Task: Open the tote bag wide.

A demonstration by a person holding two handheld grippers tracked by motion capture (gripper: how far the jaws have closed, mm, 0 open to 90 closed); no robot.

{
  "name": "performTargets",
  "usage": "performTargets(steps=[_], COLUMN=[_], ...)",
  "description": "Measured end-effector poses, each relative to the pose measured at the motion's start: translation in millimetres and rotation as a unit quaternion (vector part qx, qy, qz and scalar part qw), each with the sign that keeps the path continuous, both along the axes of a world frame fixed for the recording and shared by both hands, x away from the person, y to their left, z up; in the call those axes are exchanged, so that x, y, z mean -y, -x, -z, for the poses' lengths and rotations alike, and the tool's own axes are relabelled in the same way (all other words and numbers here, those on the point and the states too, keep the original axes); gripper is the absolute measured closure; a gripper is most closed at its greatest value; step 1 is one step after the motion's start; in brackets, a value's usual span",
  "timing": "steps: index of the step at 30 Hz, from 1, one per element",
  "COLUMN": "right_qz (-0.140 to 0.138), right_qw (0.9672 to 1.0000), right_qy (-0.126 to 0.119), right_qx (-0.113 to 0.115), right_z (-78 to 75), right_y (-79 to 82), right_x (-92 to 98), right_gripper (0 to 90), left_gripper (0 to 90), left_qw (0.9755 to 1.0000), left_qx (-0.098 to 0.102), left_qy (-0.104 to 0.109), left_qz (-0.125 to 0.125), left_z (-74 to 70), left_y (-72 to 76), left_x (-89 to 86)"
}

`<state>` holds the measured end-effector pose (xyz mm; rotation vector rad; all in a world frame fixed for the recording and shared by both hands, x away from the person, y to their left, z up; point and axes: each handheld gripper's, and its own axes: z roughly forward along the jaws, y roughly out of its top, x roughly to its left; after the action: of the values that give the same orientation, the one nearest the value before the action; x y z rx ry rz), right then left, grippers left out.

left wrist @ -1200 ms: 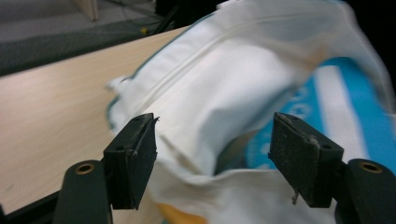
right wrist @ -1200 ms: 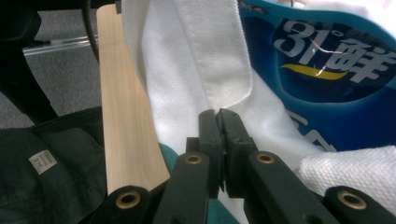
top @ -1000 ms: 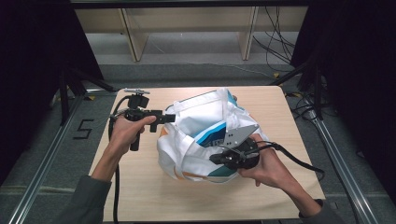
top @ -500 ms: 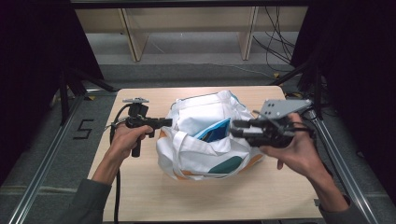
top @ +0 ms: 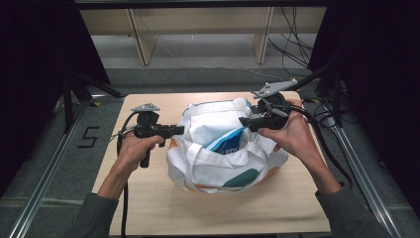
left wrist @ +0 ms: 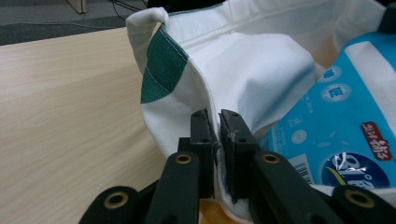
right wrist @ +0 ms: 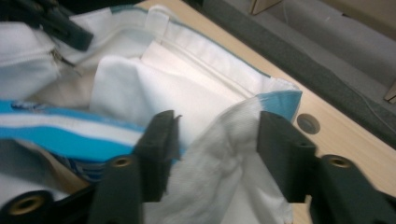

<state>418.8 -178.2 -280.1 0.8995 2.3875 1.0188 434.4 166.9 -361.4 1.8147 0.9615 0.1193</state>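
A white tote bag (top: 218, 163) with green and orange patches stands open in the middle of the wooden table (top: 148, 208). A blue and white packet (top: 229, 144) lies inside it. My left gripper (top: 176, 130) is shut on the bag's left rim; in the left gripper view its jaws (left wrist: 217, 135) pinch the white cloth beside the packet (left wrist: 341, 121). My right gripper (top: 245, 121) hangs over the bag's far right rim. Its jaws (right wrist: 217, 123) have just been opening and stand apart, with a loose fold of bag cloth (right wrist: 224, 158) between them.
Wooden shelf legs (top: 141, 39) stand on the floor beyond the table. Cables (top: 327, 129) trail at the right. A "5" mark (top: 89, 137) sits on the floor at the left. A small round hole (right wrist: 308, 123) is in the tabletop near the bag's corner.
My right gripper rose from the bag's near right side to its far right rim, and its jaws opened. My left hand stayed at the left rim.
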Motion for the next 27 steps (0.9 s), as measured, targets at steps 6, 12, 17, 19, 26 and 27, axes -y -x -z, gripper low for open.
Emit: performTargets(steps=[6, 12, 17, 19, 26, 27], right_qz=[-0.015, -0.018, -0.011, -0.009, -0.01, -0.008], right_qw=[0.9995, 0.9995, 0.999, 0.9983, 0.9969, 0.9963], right_qy=[0.027, 0.02, 0.03, 0.042, 0.034, 0.035], right_qx=[-0.011, -0.015, -0.032, -0.039, -0.07, -0.079], right_z=[13.1, 40.5, 78.5, 93.3, 134.8, 134.9], right_y=[0.5, 1.9, 1.2, 0.0, -9.1, -9.0], right_x=[10.0, 25.6, 27.6, 26.8, 28.9, 28.7], right_gripper=[82.4, 88.8, 88.8, 88.7, 87.3, 87.3], left_gripper=[82.8, 82.6, 83.9, 84.4, 83.8, 83.8], left_qw=[0.9999, 0.9994, 0.9981, 0.9983, 0.9991, 0.9983], left_qx=[0.009, 0.021, 0.02, 0.006, -0.003, 0.001], left_qy=[0.003, -0.01, -0.043, -0.044, -0.028, -0.041], left_qz=[0.012, 0.025, 0.038, 0.037, 0.032, 0.041], left_z=[-3.2, 2.5, 30.9, 48.2, 85.7, 91.1], left_y=[7.6, 15.0, 19.8, 19.4, 15.6, 15.9], left_x=[3.7, 2.3, 3.4, -0.8, -6.2, -2.9])
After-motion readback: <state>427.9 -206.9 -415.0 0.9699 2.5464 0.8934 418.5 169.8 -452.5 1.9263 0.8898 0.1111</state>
